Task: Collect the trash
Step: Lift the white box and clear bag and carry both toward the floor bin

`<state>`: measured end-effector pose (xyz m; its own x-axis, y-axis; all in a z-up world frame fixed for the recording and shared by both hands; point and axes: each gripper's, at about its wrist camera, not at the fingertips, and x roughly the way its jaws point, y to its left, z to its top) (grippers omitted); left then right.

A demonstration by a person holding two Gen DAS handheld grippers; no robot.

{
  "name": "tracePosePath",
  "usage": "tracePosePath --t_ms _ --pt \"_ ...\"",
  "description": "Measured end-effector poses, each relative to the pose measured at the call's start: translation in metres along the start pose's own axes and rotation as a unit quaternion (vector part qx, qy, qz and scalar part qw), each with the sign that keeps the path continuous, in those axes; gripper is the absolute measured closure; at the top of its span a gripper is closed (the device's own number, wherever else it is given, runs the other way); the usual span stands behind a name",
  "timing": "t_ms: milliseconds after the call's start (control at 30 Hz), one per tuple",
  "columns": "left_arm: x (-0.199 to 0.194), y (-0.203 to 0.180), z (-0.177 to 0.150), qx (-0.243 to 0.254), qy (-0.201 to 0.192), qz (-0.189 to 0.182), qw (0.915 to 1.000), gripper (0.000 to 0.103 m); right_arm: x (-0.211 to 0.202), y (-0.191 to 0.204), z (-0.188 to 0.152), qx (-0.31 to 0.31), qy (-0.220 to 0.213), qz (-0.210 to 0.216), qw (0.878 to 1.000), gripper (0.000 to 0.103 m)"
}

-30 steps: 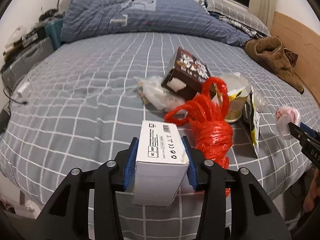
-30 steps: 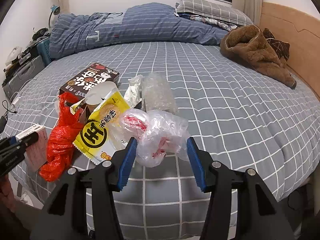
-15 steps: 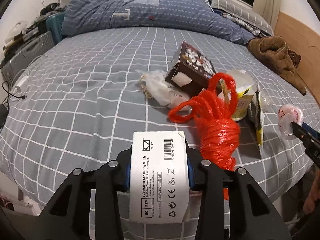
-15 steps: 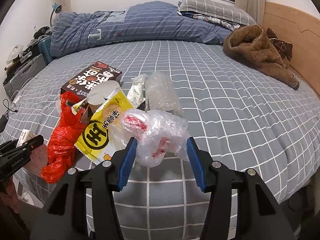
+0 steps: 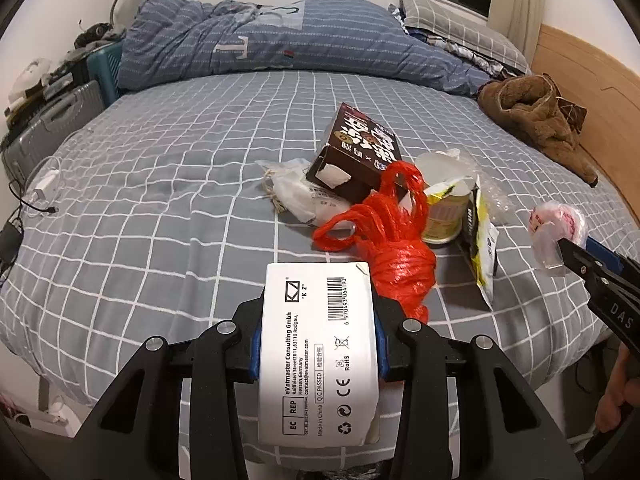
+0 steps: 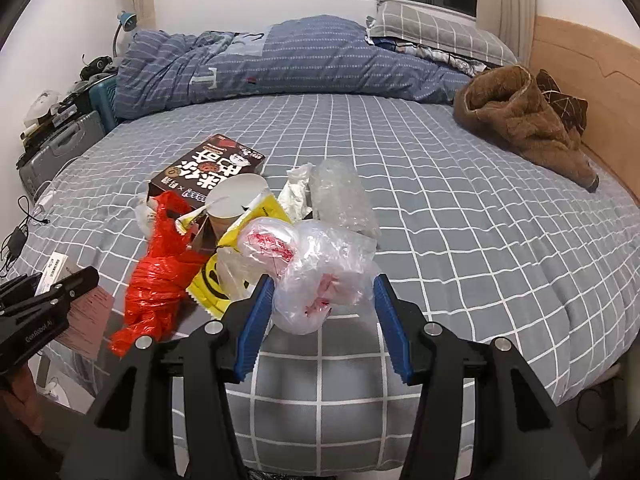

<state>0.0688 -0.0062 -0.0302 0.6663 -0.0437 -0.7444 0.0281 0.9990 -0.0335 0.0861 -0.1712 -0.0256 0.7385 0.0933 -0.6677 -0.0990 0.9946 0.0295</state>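
Claws were both loaded above the grey grid-patterned bed (image 5: 168,184): the left claw (image 5: 318,344) was clamped on a white rectangular cardboard box (image 5: 318,356), its blue pads pressed to both long sides, and the right claw (image 6: 324,316) stood half-spread, pinching a crumpled clear plastic bag with red print (image 6: 316,268). Since a second earlier the box had tipped back, turning its label face fully to the left camera, while the bag sat unchanged. Box print read "eVatmaster Consulting Gmbh", "Made in China", "RoHS", "Q.C.PASSED". Left on the bed were a twisted red plastic bag (image 5: 394,254), a dark brown snack carton (image 5: 360,156), a paper cup (image 5: 444,208) and a yellow wrapper (image 6: 236,256).
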Motion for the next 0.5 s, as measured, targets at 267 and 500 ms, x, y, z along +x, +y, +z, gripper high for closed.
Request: tracePosePath --t_ms 267,500 --pt "-0.023 -0.006 -0.014 0.001 -0.001 -0.010 1.0000 0.064 -0.023 0.007 -0.014 -0.011 0.000 0.001 1.000 0.053" --pt "-0.064 -0.009 -0.029 0.000 -0.014 -0.017 0.9998 0.064 -0.067 0.016 -0.030 -0.013 -0.011 0.006 1.000 0.053"
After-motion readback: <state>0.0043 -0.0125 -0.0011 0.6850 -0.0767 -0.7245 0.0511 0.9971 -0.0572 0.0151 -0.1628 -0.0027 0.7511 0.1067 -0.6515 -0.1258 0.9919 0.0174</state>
